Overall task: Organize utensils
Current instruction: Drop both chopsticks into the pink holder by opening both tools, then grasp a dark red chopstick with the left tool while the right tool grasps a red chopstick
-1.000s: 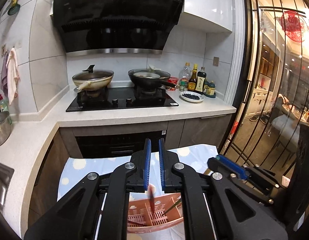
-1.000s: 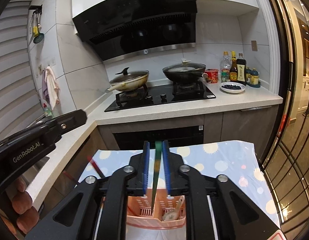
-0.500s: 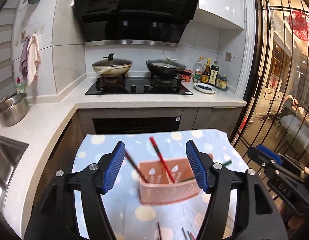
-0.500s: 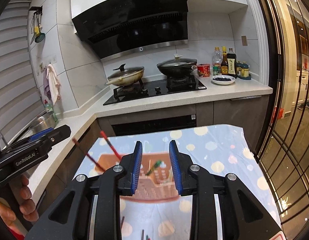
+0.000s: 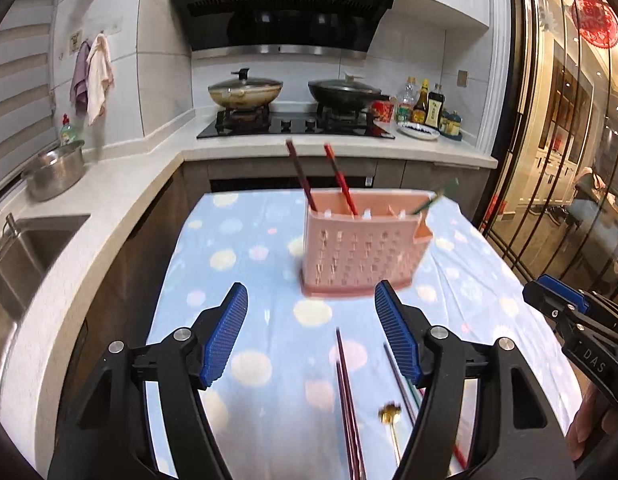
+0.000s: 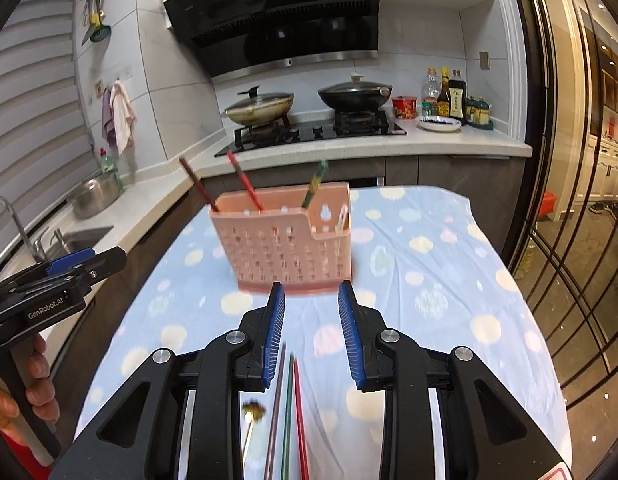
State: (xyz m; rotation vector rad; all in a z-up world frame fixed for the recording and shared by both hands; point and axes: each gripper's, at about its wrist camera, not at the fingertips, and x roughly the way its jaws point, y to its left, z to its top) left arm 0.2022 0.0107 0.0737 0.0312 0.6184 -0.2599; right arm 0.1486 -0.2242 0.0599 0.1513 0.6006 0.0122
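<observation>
Left wrist view: left hand-held gripper [image 5: 311,332] has its blue pads spread wide, nothing between them. Ahead of it and a little to its right, a pink utensil caddy [image 5: 363,248] stands upright on the table [image 5: 245,248], which is covered in a blue dotted cloth. Two red chopsticks [image 5: 341,178] lean out of the caddy's left end; a green chopstick [image 5: 437,198] tilts out at its right end. Below the pads, loose chopsticks [image 5: 347,396] and a gold spoon [image 5: 391,416] lie on the cloth, blurred.

Right wrist view: right hand-held gripper [image 6: 311,332] is parted by a moderate gap, empty. The caddy [image 6: 285,240] sits straight ahead, just beyond the fingertips. Under this gripper lie dark, green and red chopsticks [image 6: 289,412] side by side, the spoon [image 6: 254,412] to their left.
</observation>
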